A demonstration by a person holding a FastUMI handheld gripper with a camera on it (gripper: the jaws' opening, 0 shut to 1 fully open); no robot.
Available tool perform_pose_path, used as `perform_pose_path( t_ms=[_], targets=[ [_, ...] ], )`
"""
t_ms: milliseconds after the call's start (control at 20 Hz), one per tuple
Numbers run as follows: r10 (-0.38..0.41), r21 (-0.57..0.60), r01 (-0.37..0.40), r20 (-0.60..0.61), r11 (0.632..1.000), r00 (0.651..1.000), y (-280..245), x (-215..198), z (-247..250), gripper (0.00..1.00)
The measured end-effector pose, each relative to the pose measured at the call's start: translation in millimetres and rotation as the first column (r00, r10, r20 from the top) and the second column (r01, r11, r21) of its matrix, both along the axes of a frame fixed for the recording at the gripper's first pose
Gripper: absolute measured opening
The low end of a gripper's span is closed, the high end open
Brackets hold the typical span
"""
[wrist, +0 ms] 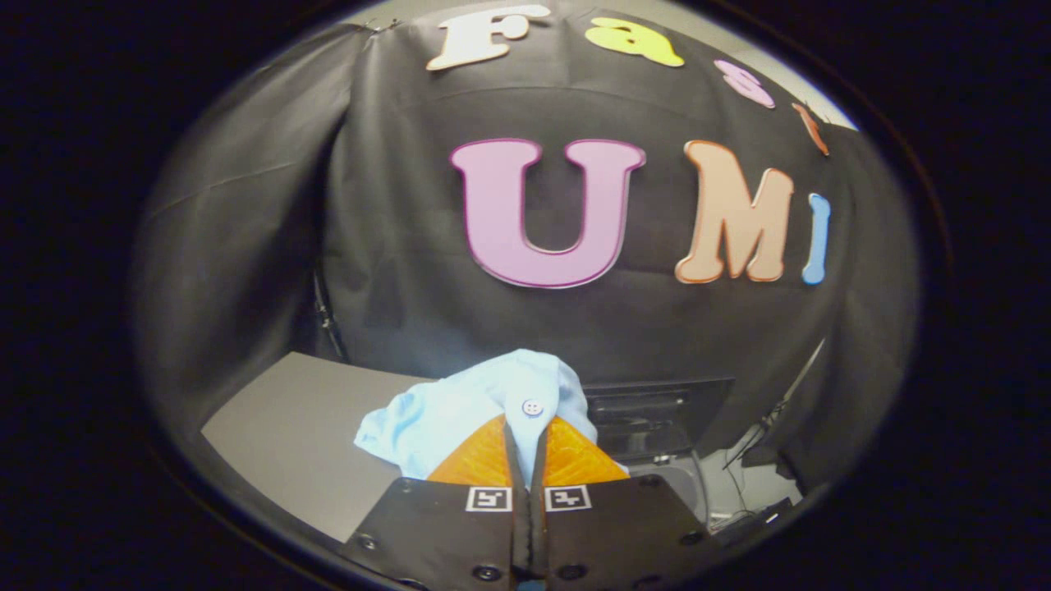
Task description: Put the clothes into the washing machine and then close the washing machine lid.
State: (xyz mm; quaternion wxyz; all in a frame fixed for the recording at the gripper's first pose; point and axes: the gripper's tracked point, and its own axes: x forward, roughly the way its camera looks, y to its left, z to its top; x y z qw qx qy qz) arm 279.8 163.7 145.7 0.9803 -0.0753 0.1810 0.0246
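Two fingers of the gripper (527,447) stand pressed nearly together at the bottom centre of the frame, with a strip of the pale blue shirt (484,406) pinched in the narrow slot between them. So the claw is clenched on the cloth, and a button (533,407) on that strip sits just past the fingertips. From there the shirt bunches upward and spills mostly toward the lower left, where a loose fold hangs out over the grey table (287,419) that fills that side.

What matters next lies the other way. To the lower right of the fingers, just beyond and below them, I can see the washer (657,435): a dark raised panel, which I take to be its open lid, with a paler rim curving beneath it close by the gripper's body. The drum's mouth itself is largely hidden behind the gripper, so I cannot tell how fully it lies open.

My reading is that the shirt is lifted and held, not yet in the machine. The carry has to go rightward and down, and the trailing fold on the left side is the part likeliest to drape over the rim rather than drop inside.
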Motion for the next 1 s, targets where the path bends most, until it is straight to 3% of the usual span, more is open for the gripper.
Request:
perform_pose_path(
  t_ms=[200, 500, 750, 1000],
  targets=[
    [-0.065, -0.057, 0.066, 0.025, 0.996, 0.998, -54.5, 3.1, 1.4, 0.00],
    [-0.071, -0.132, 0.071, 0.003, 0.989, 0.997, -81.9, 10.9, -37.8, 0.00],
    [-0.082, -0.088, 0.074, -0.085, 0.993, 0.993, -98.8, 18.6, -113.7, 0.00],
    [-0.153, -0.091, 0.139, -0.178, 0.986, 0.972, -132.3, 27.7, -197.5, 0.01]
  ],
)
